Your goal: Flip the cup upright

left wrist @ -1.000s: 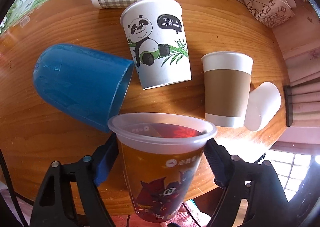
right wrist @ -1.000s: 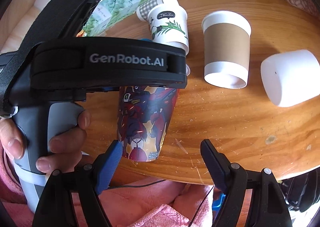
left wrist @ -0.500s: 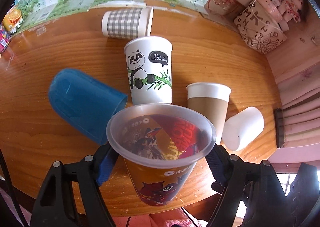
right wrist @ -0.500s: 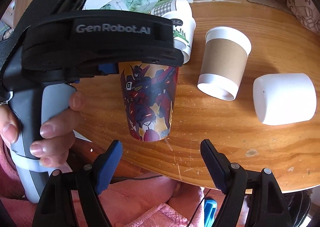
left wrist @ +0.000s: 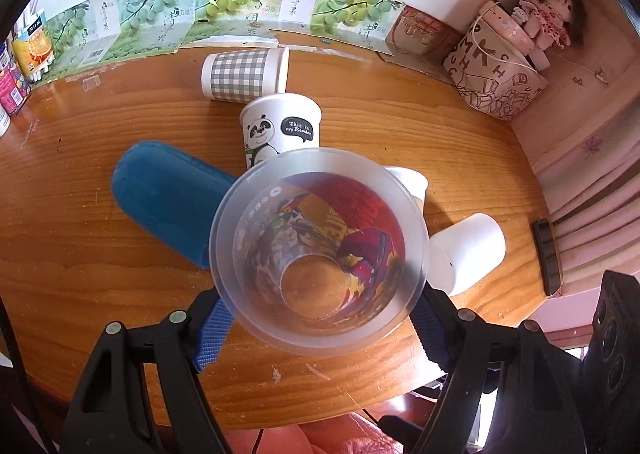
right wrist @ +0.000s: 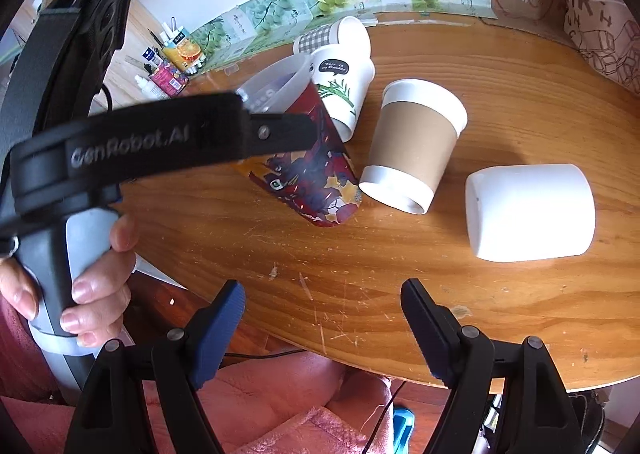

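Note:
My left gripper is shut on a clear plastic cup with a red robot print. The cup's open mouth faces the left wrist camera, and I look down to its bottom. In the right wrist view the same cup hangs tilted, mouth up and to the left, its base close above the wooden table. My right gripper is open and empty over the table's front edge, nearer to me than the cup.
A panda cup, a checked cup, a blue cup, a brown-sleeved paper cup and a white cup lie or stand on the table. Grape-print boxes line the wall. A patterned bag stands at the back right.
The left gripper has risen and tipped forward with the cup, so its camera now looks straight into the cup's mouth. The cup's base has swung toward the table's middle. The right gripper stays open.

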The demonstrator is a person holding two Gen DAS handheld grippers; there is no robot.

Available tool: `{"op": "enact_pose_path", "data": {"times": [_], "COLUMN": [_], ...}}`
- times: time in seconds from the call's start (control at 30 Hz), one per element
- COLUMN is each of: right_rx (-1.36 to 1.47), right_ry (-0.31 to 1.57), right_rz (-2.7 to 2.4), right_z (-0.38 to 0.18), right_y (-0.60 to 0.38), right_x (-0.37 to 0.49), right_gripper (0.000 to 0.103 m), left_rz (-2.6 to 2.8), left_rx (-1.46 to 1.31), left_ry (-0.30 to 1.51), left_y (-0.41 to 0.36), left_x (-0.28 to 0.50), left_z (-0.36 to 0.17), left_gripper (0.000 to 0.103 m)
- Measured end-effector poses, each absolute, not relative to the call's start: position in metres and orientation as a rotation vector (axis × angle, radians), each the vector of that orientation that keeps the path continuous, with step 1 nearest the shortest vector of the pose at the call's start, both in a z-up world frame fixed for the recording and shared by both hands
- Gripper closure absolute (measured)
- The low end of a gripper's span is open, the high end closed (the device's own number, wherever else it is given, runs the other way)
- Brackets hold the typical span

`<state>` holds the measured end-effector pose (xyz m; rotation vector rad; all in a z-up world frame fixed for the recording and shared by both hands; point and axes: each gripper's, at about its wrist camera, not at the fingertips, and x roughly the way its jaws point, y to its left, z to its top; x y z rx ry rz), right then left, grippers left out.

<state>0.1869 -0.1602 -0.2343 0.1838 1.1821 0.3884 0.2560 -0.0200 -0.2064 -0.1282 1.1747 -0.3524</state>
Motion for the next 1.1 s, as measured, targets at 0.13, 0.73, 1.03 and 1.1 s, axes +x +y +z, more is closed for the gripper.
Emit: {"op": "enact_pose_path", "data": {"times": [0.13,0.73,1.03,1.1], "right_rx": [0.182,0.125,0.100,0.123], "right_ry": [1.177,1.180,1.137,1.112], "right_rz": [0.369,0.319,0.283,0.255], "right_z": [-0.232,-0.218,-0.183,-0.172], "right_y": [-0.170,-0.185,-0.175,-0.173], "right_x": [0.177,0.156,0.148,0.146], "right_gripper": [0.022,0.020,0.016,0.016], "left_rz": [-0.373,-0.422,-0.373,-0.328], "left_rx": [-0.116,-0.028,0.015,0.006], "left_ry": [1.167,1.183,1.139,1.106], "left_y": [-0.023,-0.026,-0.004,0.005], "left_x": [0.249,0.215,0.188,0.184], "left_z": [-0.206,-0.175,-0.133,-0.119], "left_gripper": [0.023,0.021,0.021,0.021]}}
